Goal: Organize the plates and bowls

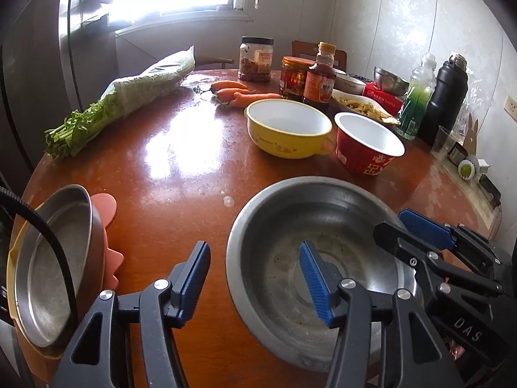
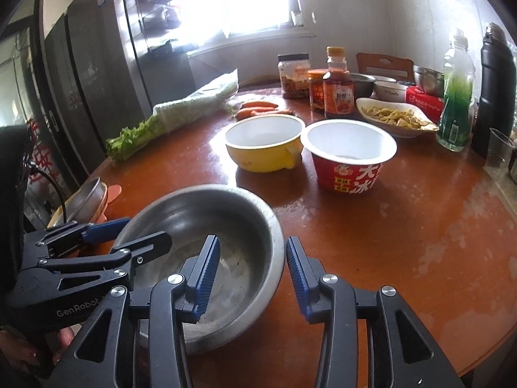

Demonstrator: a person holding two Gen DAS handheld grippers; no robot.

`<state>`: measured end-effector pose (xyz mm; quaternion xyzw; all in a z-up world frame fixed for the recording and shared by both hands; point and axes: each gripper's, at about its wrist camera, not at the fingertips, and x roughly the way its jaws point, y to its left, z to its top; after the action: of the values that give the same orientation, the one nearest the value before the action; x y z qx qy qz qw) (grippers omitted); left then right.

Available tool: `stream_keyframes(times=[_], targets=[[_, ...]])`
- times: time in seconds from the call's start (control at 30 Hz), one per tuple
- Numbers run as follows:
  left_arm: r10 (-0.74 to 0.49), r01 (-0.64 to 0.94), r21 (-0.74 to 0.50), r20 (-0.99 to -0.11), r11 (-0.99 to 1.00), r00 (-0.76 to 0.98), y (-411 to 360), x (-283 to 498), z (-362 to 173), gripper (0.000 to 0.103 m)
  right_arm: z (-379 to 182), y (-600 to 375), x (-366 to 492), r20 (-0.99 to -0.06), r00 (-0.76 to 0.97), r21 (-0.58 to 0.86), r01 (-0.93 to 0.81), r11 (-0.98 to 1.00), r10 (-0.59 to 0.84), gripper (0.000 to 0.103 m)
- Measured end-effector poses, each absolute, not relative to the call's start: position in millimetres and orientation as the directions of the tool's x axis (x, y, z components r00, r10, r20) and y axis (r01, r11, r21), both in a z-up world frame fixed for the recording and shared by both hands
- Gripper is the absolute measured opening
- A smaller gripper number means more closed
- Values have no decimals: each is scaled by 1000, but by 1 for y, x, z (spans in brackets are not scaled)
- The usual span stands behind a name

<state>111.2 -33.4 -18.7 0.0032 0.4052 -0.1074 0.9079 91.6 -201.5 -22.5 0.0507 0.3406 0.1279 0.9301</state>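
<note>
Right wrist view: the right gripper (image 2: 252, 271) straddles the near right rim of the steel bowl (image 2: 200, 226), jaws spread, pads off the metal. The left gripper (image 2: 129, 231), likewise spread, brackets the bowl's left rim. Beyond stand the yellow bowl (image 2: 263, 144) and red bowl (image 2: 350, 155), nearer the right hand.
</note>
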Motion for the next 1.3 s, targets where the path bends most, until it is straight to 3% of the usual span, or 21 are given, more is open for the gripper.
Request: stream_keyframes(times=[1.3], targets=[[-140,97,-102,-769,990,624,-49,222,19,58,-10,-222,243,-694,628,258,-240,936,352,46]])
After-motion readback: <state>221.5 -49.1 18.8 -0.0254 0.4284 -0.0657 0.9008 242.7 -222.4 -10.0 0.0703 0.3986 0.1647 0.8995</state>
